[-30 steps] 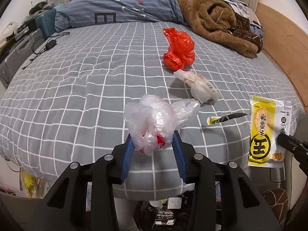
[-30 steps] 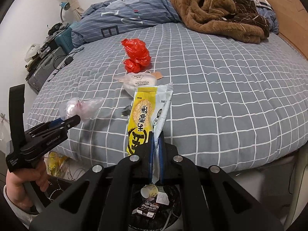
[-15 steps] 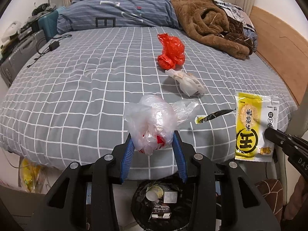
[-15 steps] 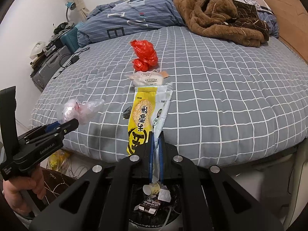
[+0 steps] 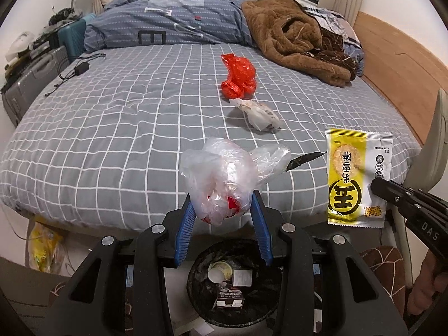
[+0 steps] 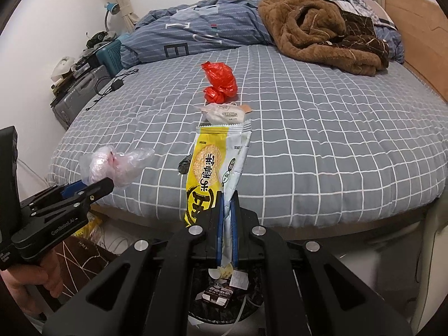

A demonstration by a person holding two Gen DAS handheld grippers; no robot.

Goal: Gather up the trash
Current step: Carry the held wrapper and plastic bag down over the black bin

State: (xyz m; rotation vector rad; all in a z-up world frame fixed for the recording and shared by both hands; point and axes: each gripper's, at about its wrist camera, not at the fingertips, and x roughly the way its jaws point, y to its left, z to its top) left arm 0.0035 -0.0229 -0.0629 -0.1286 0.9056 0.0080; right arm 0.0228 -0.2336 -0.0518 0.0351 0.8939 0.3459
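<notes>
Trash now hangs over the bin (image 5: 232, 282): left tongs (image 5: 222, 210) grip a plastic bag (image 5: 221, 173), right tongs (image 6: 227, 210) pinch a snack wrapper (image 6: 212, 168), both pulled back off the bed (image 5: 112, 117), ready to drop

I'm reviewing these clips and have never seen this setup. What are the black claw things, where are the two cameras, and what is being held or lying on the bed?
There is no robot here: a person holds a two-finger gripper in each hand, and a fisheye camera on each one looks forward along its fingers.

In the left wrist view, the left gripper is shut on a crumpled clear plastic bag. In the right wrist view, the right gripper pinches a yellow snack wrapper.

Both hang above a black trash bin on the floor, which already holds some rubbish.

On the grey checked bed lie a red plastic bag, a white wrapper and a small dark scrap. A brown blanket lies farther back.
</notes>
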